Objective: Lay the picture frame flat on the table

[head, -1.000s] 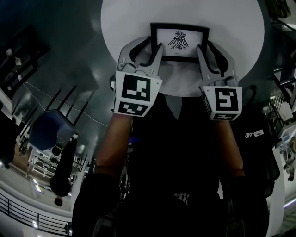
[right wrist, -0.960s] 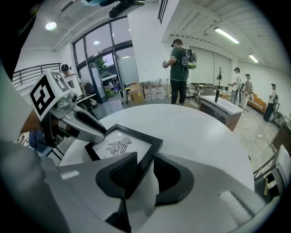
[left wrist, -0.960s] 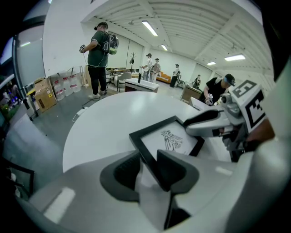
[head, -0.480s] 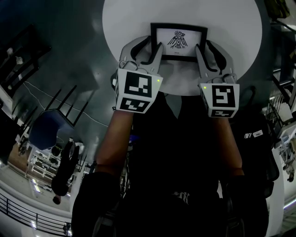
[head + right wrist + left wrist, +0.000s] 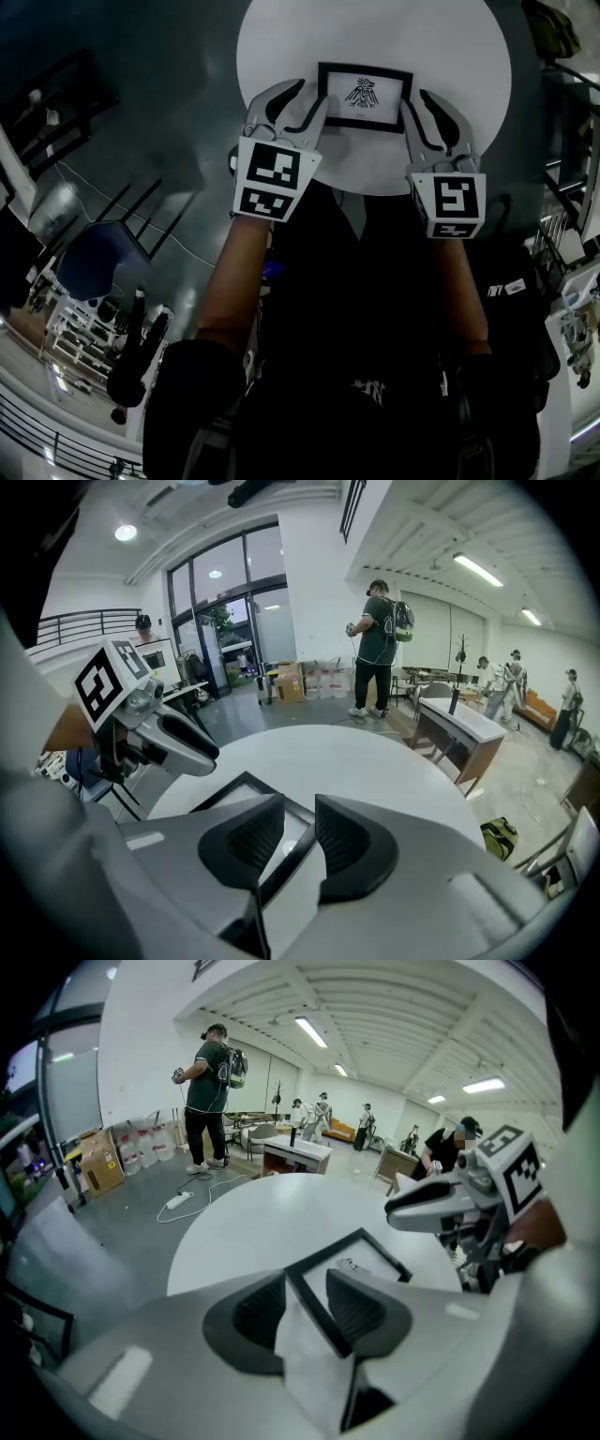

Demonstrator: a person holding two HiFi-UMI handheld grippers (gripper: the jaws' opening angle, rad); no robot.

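A black picture frame (image 5: pixel 364 94) with a bird print lies flat on the round white table (image 5: pixel 450 56). My left gripper (image 5: pixel 305 94) hangs at its left edge and my right gripper (image 5: pixel 422 98) at its right edge. In the left gripper view the left gripper (image 5: pixel 305 1302) has just been opening. The frame (image 5: pixel 361 1265) shows in the gap between its pads, and they do not press on it. In the right gripper view the right gripper (image 5: pixel 300 832) has just narrowed a little. The frame (image 5: pixel 230 794) runs slantwise under its gap, untouched.
A dark blue chair (image 5: pixel 98 258) stands on the floor to the left of the table. A person in a green shirt (image 5: pixel 206 1082) stands beyond the table, near a power strip (image 5: pixel 178 1202) on the floor. A desk (image 5: pixel 459 724) stands past the table's far side.
Both grippers have lifted a little off the frame's two side edges. The frame stays flat on the table. The head view has pulled back, so table and frame look smaller.
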